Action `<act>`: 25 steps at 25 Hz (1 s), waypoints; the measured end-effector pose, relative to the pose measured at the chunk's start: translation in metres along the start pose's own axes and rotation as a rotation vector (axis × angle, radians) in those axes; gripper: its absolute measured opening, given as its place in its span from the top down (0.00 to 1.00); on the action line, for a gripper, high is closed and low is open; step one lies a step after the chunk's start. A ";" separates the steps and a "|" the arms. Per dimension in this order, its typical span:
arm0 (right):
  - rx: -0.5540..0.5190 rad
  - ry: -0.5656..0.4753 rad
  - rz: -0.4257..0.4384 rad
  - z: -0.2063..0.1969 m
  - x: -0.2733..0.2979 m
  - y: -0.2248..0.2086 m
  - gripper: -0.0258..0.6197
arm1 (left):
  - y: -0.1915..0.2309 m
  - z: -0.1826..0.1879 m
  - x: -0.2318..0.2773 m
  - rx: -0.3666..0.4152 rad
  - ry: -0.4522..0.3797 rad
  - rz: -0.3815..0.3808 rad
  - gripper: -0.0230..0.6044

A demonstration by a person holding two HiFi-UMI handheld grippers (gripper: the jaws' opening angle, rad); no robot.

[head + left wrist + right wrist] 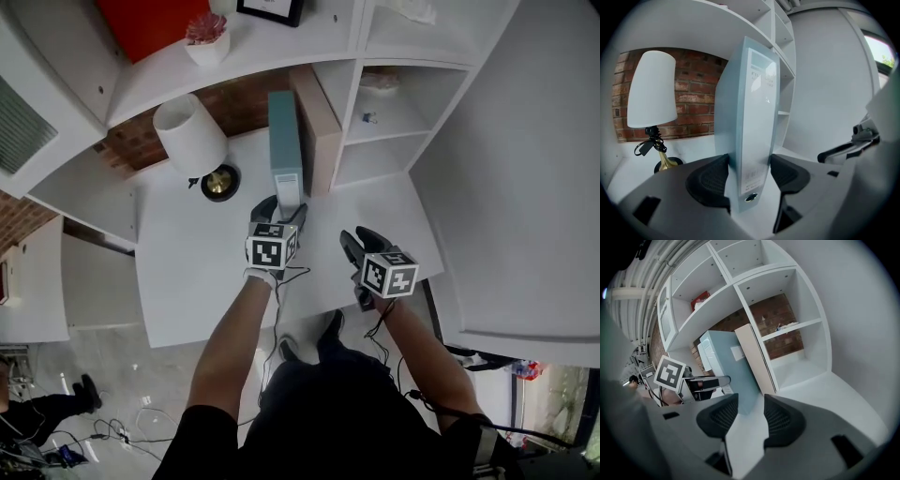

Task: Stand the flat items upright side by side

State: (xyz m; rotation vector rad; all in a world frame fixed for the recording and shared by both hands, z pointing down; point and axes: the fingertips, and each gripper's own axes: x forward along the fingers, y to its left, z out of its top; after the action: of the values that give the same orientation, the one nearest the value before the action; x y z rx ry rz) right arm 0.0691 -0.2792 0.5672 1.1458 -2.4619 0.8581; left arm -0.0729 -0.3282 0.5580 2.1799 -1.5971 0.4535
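Note:
A light blue binder (285,141) stands upright on the white desk (202,277), spine toward me. Right beside it a beige binder (317,127) stands against the shelf unit's side wall. My left gripper (279,208) is shut on the blue binder's spine low down; in the left gripper view the binder (750,117) fills the gap between the two pads. My right gripper (356,242) hovers over the desk to the right, open, nothing between its jaws. In the right gripper view both the blue binder (729,362) and the beige binder (752,357) stand ahead, left of centre.
A table lamp (192,139) with a white shade and brass base stands left of the binders. White shelf cubbies (384,112) rise at the right behind the beige binder. A potted plant (208,37) sits on the shelf above. A white wall panel (525,169) closes the right side.

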 end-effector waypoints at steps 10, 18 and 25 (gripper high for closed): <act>-0.028 0.018 0.014 0.030 0.023 -0.039 0.70 | 0.017 0.016 0.048 -0.010 0.012 0.045 0.52; 0.013 0.023 0.032 0.037 0.032 -0.062 0.70 | 0.027 0.021 0.073 0.003 0.018 0.043 0.52; 0.070 -0.023 0.050 0.043 0.032 -0.067 0.71 | 0.022 0.027 0.081 -0.012 -0.014 -0.051 0.52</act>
State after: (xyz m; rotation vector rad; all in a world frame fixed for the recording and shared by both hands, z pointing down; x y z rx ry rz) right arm 0.0993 -0.3585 0.5756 1.1279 -2.5074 0.9568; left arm -0.0692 -0.4138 0.5764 2.2134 -1.5439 0.4133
